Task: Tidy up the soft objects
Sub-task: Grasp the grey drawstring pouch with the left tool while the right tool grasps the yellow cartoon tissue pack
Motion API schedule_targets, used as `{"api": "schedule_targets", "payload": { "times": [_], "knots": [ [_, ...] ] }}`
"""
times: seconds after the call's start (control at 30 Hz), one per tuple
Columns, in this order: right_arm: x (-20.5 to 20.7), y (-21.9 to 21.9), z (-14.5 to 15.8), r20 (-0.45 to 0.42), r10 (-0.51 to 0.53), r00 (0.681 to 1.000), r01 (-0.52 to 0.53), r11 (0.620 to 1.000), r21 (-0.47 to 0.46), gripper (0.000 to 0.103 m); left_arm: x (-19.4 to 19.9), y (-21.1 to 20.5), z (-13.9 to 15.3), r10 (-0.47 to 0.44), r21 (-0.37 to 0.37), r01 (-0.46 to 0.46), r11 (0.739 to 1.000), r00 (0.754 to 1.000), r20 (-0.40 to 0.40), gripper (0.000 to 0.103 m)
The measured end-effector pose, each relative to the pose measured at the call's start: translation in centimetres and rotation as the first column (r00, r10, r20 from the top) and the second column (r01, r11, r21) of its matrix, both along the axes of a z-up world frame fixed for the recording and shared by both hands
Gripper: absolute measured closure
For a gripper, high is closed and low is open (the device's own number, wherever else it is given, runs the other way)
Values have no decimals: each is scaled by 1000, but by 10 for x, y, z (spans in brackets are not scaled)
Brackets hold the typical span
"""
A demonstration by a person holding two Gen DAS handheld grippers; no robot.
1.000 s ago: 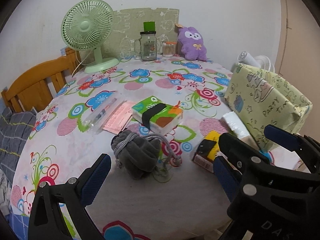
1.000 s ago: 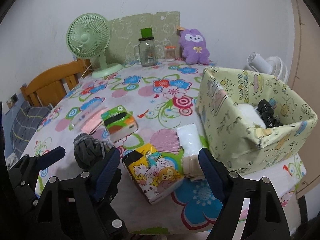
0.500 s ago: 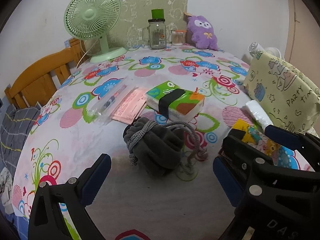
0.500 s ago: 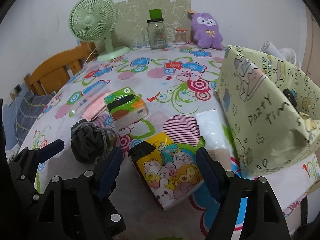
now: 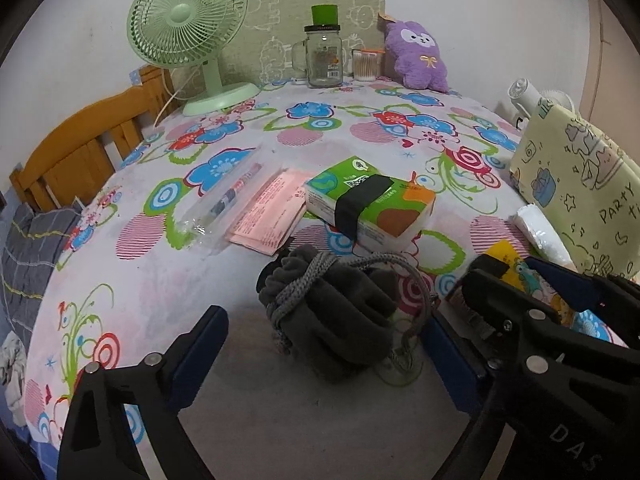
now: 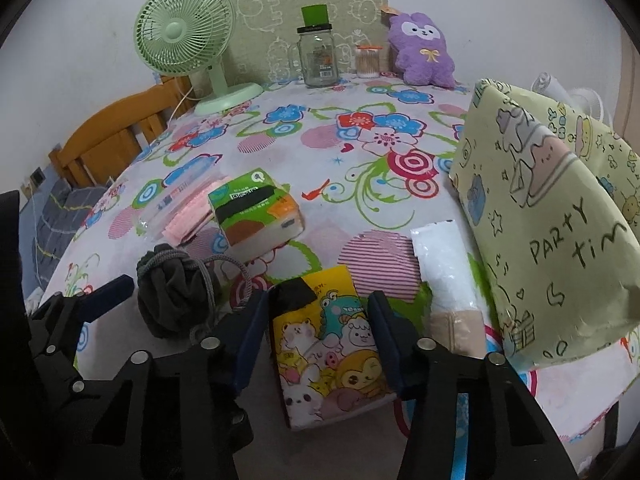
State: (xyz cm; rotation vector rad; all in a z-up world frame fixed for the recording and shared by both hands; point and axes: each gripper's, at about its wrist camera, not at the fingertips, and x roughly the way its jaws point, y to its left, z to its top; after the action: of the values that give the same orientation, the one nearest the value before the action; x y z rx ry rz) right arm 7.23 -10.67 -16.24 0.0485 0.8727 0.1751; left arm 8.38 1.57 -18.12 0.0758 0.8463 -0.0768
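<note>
A grey drawstring pouch (image 5: 332,312) lies on the flowered tablecloth (image 5: 132,304), between the fingers of my left gripper (image 5: 324,316). Its jaws are wide and closing, and the pads stand clear of the pouch. In the right wrist view a yellow cartoon tissue pack (image 6: 328,344) sits between the fingers of my right gripper (image 6: 318,298). Those jaws are closing and the blue pads lie against the pack's two sides. A green tissue pack (image 5: 368,208) with a black band lies beyond the pouch. A purple plush (image 5: 420,60) leans at the back.
A yellow-green "party time" box (image 6: 540,208) stands at the right, with a white packet (image 6: 444,264) beside it. Pink packets (image 5: 268,212) and a sleeved pen (image 5: 224,204) lie left of the green pack. A fan (image 5: 188,28), jar (image 5: 322,60) and wooden chair (image 5: 76,152) are behind.
Both grippers came forward and lower over the table. The right jaws narrowed onto the cartoon tissue pack. The pouch now sits between the left fingers.
</note>
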Motion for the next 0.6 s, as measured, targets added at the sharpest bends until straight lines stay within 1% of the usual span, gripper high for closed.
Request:
{"api": "schedule_targets", "payload": {
  "times": [0.13, 0.17, 0.2, 0.23, 0.3, 0.4, 0.6],
  "knots": [
    [5, 4, 1, 6, -3, 1000, 3, 1000, -9, 53, 4, 2, 1, -5, -18, 5, 1000, 1000, 3, 15],
    [6, 4, 1, 4, -4, 1000, 4, 1000, -7, 54, 5, 2, 1, -10, -27, 10, 1000, 1000, 0, 18],
    [7, 4, 1, 3, -4, 1000, 4, 1000, -7, 55, 5, 3, 1, -13, -36, 13, 999, 1000, 0, 24],
    [8, 5, 2, 2, -4, 1000, 4, 1000, -5, 55, 5, 3, 2, -16, -42, 16, 999, 1000, -1, 27],
    [10, 5, 3, 4, -9, 1000, 9, 1000, -7, 58, 5, 4, 3, -11, -47, 11, 999, 1000, 5, 40],
    [10, 7, 5, 10, -7, 1000, 8, 1000, -12, 61, 5, 5, 3, -15, -57, 16, 998, 1000, 4, 44],
    [10, 9, 7, 22, -1, 1000, 1, 1000, -17, 67, 1, 6, 6, -16, -69, 16, 997, 1000, 9, 46]
  ]
}}
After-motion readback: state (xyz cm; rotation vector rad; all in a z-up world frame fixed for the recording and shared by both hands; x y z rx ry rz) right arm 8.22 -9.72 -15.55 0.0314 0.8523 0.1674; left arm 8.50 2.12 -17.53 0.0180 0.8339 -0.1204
